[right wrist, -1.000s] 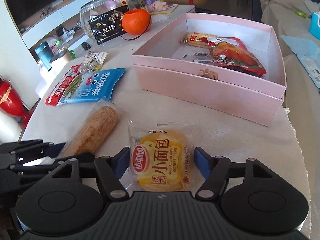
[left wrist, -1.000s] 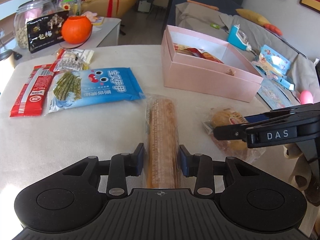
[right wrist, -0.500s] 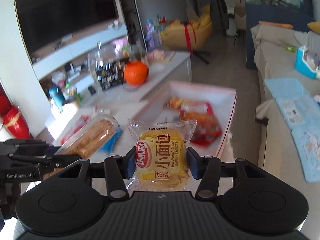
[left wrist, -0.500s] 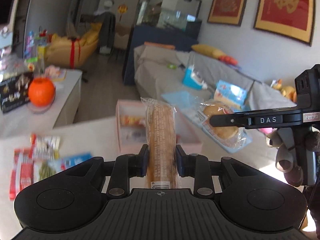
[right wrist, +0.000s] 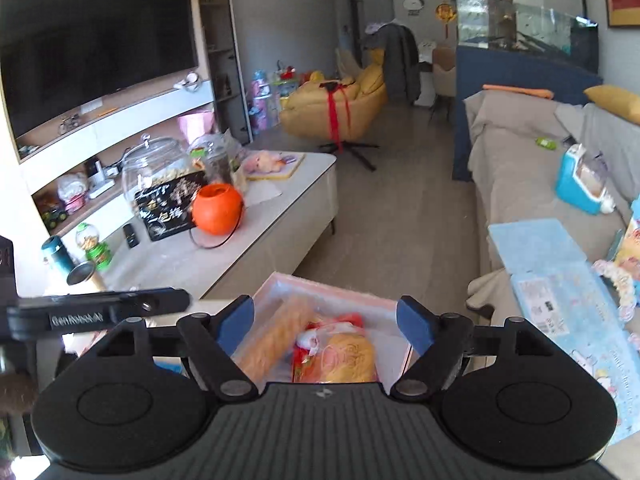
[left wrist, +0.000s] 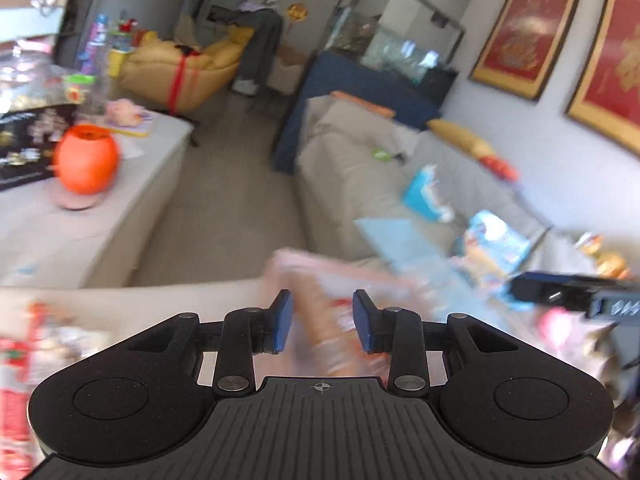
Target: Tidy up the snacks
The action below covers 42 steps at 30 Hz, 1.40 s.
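Right now both hand-held tools hang over the open pink cardboard box, and each has just let go of its load. The right gripper has its blue pads spread wide and opening further, with nothing pressed between them. Below it, inside the box, lies the round bread bun in a clear yellow-printed wrapper, beside the long ridged corn cob in clear plastic on its left and touching a red foil snack packet. The left gripper shows a narrower gap, also widening. The corn cob appears there as a blur between and beyond the pads, and neither pad looks to be pressing on it, though the motion smear makes that hard to judge.

Further out, at the near left of the left wrist view, more packets remain on the pale tablecloth: a red wrapped snack and others too blurred to name. Far left stand an orange pumpkin-shaped pot, a black printed snack bag and a glass jar on a white side cabinet.

As I judge it, the work is perhaps half done: three items are boxed, and the packets on the cloth still need collecting.
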Motion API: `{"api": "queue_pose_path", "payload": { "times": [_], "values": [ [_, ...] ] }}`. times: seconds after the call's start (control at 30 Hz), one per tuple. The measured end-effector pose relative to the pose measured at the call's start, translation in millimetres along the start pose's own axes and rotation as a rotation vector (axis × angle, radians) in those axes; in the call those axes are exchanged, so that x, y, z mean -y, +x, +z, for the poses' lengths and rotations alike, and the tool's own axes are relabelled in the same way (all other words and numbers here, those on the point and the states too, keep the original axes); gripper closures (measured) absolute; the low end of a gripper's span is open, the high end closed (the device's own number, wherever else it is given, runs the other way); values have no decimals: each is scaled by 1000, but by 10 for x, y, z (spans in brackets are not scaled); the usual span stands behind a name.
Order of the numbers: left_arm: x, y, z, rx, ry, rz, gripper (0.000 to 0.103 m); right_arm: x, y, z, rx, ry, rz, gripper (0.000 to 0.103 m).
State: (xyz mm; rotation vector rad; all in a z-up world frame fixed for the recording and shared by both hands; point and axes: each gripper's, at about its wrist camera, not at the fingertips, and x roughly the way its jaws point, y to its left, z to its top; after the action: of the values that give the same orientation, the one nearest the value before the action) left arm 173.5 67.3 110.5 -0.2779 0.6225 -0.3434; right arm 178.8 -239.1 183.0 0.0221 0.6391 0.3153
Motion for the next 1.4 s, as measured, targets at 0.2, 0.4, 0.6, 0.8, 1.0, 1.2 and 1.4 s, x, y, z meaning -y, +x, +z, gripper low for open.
{"api": "queue_pose_path", "payload": {
  "times": [0.2, 0.4, 0.6, 0.8, 1.0, 1.2, 1.4],
  "values": [
    [-699, -493, -435, 13, -75, 195, 66, -46, 193, -419, -87, 44, 57, 24],
    [-1284, -991, -887, 245, -306, 461, 66, -858, 575, -661, -139, -65, 178, 24],
    [-1701, -945, -1025, 214, -403, 452, 66, -1805, 1042, -807, -234, -165, 309, 24],
    [-1581, -933, -1000, 145, -267, 515, 66, -2339, 1508, -706, -232, -181, 328, 24],
    [-1506, -861, -1088, 109, -208, 574, 66, -2814, 2312, -453, -254, -151, 206, 23],
    [-1538, -941, -1087, 130, -239, 562, 66, -3074, 2691, -521, -323, -212, 122, 51],
    [-1553, -943, -1087, 128, -262, 549, 66, -2808, 2373, -631, -420, -161, 296, 71]
  ]
}}
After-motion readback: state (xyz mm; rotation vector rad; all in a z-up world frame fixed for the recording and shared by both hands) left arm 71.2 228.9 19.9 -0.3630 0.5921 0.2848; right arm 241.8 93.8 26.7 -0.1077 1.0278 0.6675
